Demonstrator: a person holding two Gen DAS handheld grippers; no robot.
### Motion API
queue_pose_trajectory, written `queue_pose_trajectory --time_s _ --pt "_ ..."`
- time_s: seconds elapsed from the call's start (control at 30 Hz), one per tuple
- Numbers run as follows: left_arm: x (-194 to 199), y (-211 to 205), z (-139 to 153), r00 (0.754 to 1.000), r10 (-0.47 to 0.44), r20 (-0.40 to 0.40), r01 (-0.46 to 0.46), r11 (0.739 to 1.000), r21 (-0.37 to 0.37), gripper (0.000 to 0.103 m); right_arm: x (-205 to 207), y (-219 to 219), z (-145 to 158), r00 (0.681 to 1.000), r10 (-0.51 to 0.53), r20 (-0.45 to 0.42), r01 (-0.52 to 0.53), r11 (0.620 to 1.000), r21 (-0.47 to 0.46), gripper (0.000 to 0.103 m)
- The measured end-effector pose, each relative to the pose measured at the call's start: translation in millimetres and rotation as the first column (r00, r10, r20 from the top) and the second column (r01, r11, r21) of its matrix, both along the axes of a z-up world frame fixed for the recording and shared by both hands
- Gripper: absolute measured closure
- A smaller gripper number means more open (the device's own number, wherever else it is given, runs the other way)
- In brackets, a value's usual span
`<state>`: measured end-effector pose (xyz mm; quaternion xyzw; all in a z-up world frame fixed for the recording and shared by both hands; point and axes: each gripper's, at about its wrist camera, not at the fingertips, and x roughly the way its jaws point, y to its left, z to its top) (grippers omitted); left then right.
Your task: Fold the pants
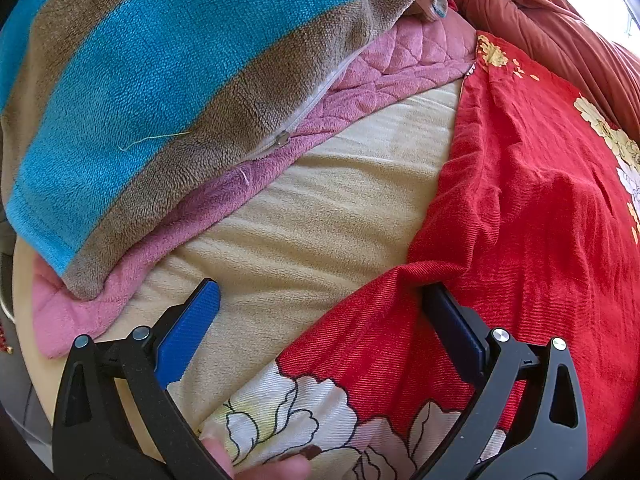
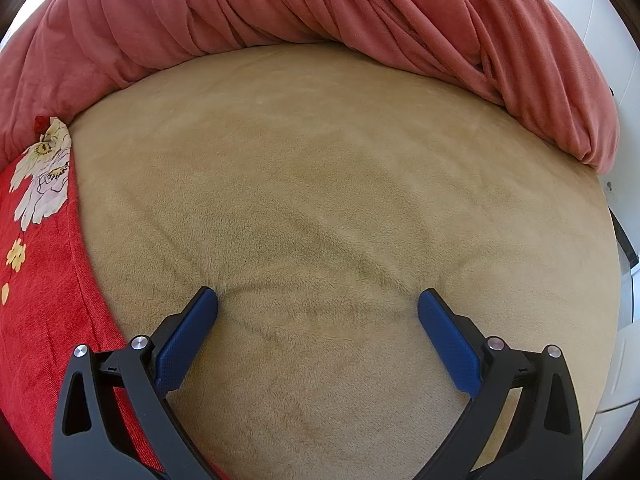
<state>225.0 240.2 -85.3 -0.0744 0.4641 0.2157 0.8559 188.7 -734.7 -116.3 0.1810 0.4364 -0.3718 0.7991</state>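
Observation:
Red pants with a white and yellow flower print (image 1: 500,240) lie spread on a beige bed cover (image 1: 320,216), filling the right half of the left wrist view. My left gripper (image 1: 320,300) is open, low over the near edge of the pants; one finger is over the beige cover, the other is tucked under a fold of red fabric. In the right wrist view the pants (image 2: 44,272) lie along the left edge. My right gripper (image 2: 318,304) is open and empty, its fingertips on or just above the bare beige cover (image 2: 320,160).
A blue and brown striped pillow (image 1: 152,92) lies on a pink quilted blanket (image 1: 360,80) at the upper left. A bunched salmon-red blanket (image 2: 320,8) runs along the far side of the bed. A white wall or cupboard (image 2: 624,320) is past the bed's right edge.

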Motion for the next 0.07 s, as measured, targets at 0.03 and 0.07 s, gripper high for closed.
queue_pose_trajectory --time_s 0.03,0.07 --pt "0.2 0.0 0.0 1.000 0.000 0.000 0.000 1.000 0.000 0.008 -0.2 -0.2 0.1 1.000 0.000 0.000 0.000 1.000 0.000 0.004" --pt "0.3 0.1 -0.2 1.000 0.000 0.000 0.000 1.000 0.000 0.008 -0.2 -0.2 0.1 1.000 0.000 0.000 0.000 1.000 0.000 0.004"
